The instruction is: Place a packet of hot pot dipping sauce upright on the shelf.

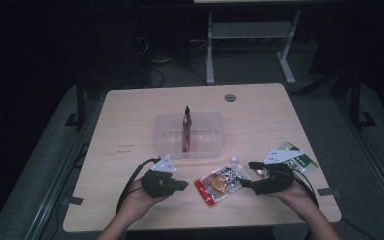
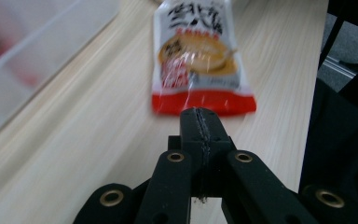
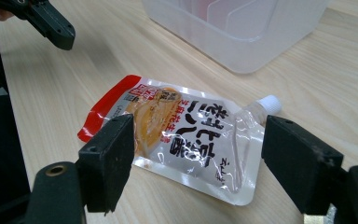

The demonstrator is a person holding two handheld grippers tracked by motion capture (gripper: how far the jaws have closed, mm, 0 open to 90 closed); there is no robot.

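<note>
From the high view, the spouted pouch (image 1: 223, 183) lies flat on the table (image 1: 130, 125) between your 2 hands, just in front of the clear tub (image 1: 165, 137) where 1 red packet (image 1: 186, 129) stands upright; your left gripper (image 1: 180, 185) sits clenched and empty beside the pouch's red end, and your right gripper (image 1: 246, 174) hovers at the spout end, with a green packet (image 1: 300, 159) near your right hand. In the left gripper view, those jaws are pressed together with nothing between them, tips just short of the pouch (image 2: 196, 56), so keep that hand clear. In the right gripper view, your jaws stand wide, straddling the pouch (image 3: 177, 140) without touching it; I'd lower squarely, pinch near the sealed edge below the white cap (image 3: 270, 103), not the slippery middle, and lift level toward the tub (image 3: 242, 32).
</note>
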